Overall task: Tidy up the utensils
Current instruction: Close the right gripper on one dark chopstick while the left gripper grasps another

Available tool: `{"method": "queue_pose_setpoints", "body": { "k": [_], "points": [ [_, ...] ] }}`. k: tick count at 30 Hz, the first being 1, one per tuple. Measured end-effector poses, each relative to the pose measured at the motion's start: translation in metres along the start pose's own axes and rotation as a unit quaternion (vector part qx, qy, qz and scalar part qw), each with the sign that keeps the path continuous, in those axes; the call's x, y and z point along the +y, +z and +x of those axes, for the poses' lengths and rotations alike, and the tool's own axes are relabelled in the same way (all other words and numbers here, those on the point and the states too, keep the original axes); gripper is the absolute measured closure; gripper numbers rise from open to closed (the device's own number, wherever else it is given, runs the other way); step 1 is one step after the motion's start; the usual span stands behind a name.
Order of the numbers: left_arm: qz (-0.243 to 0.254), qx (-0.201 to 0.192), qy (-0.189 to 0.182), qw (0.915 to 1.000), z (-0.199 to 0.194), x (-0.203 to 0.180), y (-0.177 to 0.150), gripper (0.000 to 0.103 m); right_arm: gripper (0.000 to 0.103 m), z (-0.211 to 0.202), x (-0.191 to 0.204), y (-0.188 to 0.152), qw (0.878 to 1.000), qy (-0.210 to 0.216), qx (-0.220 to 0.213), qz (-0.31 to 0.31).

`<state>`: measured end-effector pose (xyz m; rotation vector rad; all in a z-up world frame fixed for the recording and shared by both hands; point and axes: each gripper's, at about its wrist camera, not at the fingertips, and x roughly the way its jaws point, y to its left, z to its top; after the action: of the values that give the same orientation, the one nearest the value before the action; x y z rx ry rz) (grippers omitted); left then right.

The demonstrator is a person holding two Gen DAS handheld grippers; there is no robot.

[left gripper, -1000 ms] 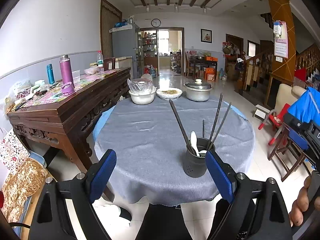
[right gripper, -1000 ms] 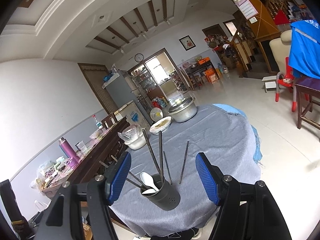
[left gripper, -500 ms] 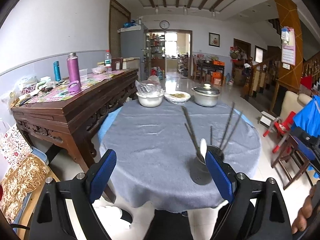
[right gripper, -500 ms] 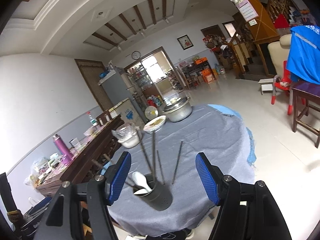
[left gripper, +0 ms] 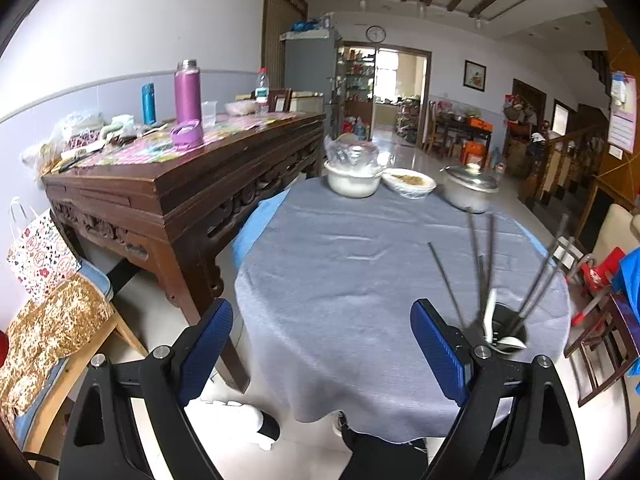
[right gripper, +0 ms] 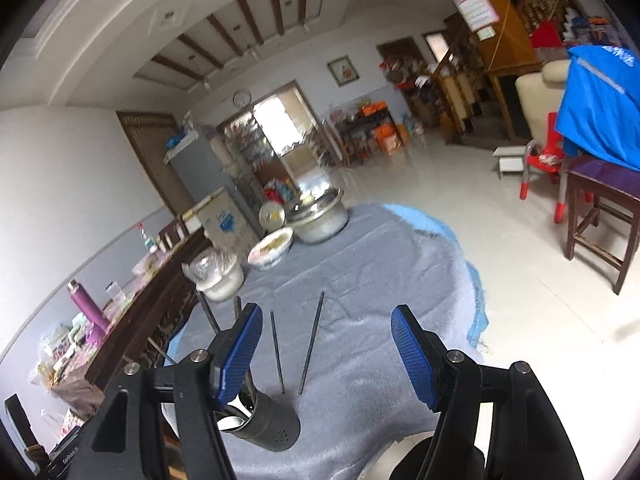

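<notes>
Where grey cloth point(left gripper: 340, 280) drapes, sideboard point(left gripper: 168, 184) adjoins.

I'm seeing the utensil holder point(left gripper: 505, 334) sitting on the table point(left gripper: 340, 280) at four o'clock. The bowl point(left gripper: 352, 182), plate point(left gripper: 409, 182) and pot point(left gripper: 470, 194) are lining the far edge at twelve.

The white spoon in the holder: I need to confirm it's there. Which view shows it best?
Left wrist view: the white spoon stands clear in the holder. In the right wrist view the left pad hides almost all of it.

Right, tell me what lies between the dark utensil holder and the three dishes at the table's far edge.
Only bare grey tablecloth, in both wrist views.
</notes>
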<state>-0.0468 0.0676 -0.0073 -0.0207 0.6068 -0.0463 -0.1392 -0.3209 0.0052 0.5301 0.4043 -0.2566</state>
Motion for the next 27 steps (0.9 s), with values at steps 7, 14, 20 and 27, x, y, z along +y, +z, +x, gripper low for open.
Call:
{"method": "queue_pose_setpoints", "body": {
  "k": [7,14,20,27],
  "points": [
    [0.013,0.039,0.001,0.9992,0.04,-0.001,0.003,0.012,0.033,0.067,-0.007,0.008,0.996,0.021,0.084,0.017],
    [0.027,0.093,-0.003,0.9952,0.097,-0.007,0.003,0.012,0.036,0.153,-0.016,0.007,0.984,0.028,0.177,0.023],
    [0.021,0.156,0.003,0.9876,0.166,-0.003,0.015,0.012,0.041,0.243,-0.017,0.004,0.966,0.037,0.252,0.045],
    [0.039,0.199,-0.016,0.9791,0.244,-0.033,0.047,0.013,0.054,0.348,0.005,0.002,0.948,0.027,0.315,0.023]
  ]
}}
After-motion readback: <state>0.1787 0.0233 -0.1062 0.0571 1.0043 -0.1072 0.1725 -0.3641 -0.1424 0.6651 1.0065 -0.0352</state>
